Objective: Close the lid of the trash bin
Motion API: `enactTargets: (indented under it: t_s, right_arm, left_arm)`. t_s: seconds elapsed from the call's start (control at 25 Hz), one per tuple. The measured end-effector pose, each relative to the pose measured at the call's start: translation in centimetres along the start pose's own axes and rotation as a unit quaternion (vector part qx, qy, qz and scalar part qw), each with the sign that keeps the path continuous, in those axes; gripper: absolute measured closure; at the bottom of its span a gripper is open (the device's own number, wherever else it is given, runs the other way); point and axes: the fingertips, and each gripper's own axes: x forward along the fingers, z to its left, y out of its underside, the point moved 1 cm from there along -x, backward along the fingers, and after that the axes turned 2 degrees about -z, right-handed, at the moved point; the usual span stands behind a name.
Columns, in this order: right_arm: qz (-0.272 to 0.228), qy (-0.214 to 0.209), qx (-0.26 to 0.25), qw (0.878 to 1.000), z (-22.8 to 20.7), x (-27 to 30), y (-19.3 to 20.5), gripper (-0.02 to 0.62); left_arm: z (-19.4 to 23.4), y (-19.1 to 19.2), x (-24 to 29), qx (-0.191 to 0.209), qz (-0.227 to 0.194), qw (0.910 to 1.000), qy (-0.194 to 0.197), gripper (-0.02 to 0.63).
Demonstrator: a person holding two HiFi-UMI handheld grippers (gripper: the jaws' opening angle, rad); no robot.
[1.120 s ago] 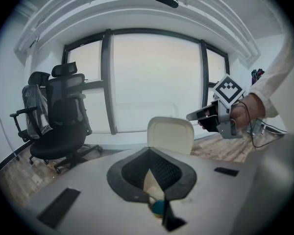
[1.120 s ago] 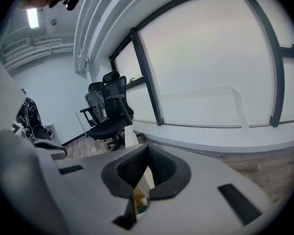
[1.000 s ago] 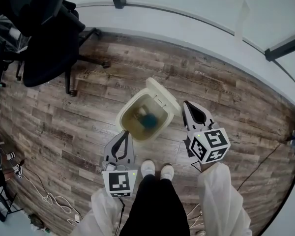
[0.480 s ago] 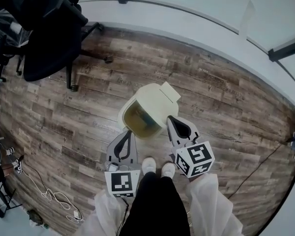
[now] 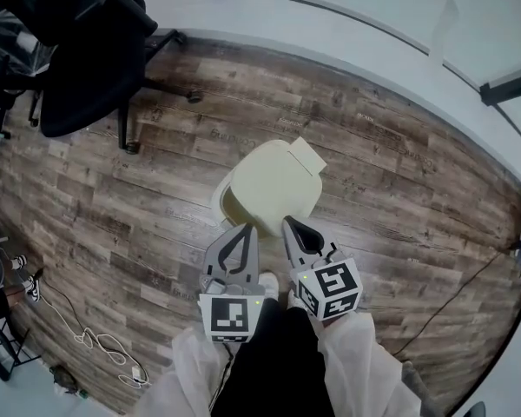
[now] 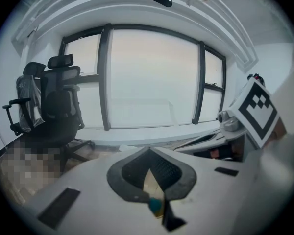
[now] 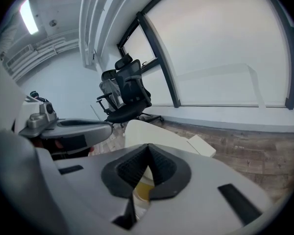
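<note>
The left hand-held gripper (image 5: 244, 232) is pointing away from the person at the near edge of the trash bin (image 5: 228, 200). In the left gripper view its jaws (image 6: 148, 153) are meeting at the tips and gripping nothing. Through the slit behind the dark pads (image 6: 132, 170), a yellowish patch and a bit of blue are showing. Just to its right, the right hand-held gripper (image 5: 290, 225) is reaching to the bin's near right edge. Its jaws (image 7: 148, 147) are likewise pressed together at the tips and empty. Whether either tip is touching the bin, I cannot tell. The marker cubes (image 5: 227, 318) are sitting at the near ends of both tools, with white sleeves (image 5: 358, 359) trailing behind them.

The cream lid (image 5: 273, 179) is lying low over the bin, covering nearly all of it. A thin strip of the opening is showing along the near left rim. The lid's small flap (image 5: 309, 155) is sticking out on the far right side; the right gripper view is showing the same flap (image 7: 201, 145) beyond the jaws.

The bin is standing on a wood-plank floor (image 5: 399, 189), just beyond the person's feet. A black office chair (image 5: 78, 63) is standing well apart at the far left, near a large window (image 6: 152, 77). White cables (image 5: 95, 350) are lying on the floor at the near left.
</note>
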Motion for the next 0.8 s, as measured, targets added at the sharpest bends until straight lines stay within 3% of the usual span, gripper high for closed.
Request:
enactTargets:
  t_s: [0.24, 0.4, 0.8]
  right_arm:
    - [0.026, -0.006, 0.002, 1.0, 0.7, 1.2, 2.5, 0.572]
    - [0.035, -0.009, 0.014, 0.999, 1.1, 1.8, 3.7, 0.572]
    - [0.057, -0.02, 0.007, 0.998, 1.5, 2.4, 5.7, 0.572]
  left_arm:
    - [-0.8, 1.1, 1.7, 0.015, 0.019, 0.9995, 0.019, 0.598]
    - [-0.6, 4.2, 2.3, 0.02, 0.077, 0.9968, 0.008, 0.598]
    - [0.7, 9.2, 2.2, -0.028, 0.123, 0.9917, -0.022, 0.598]
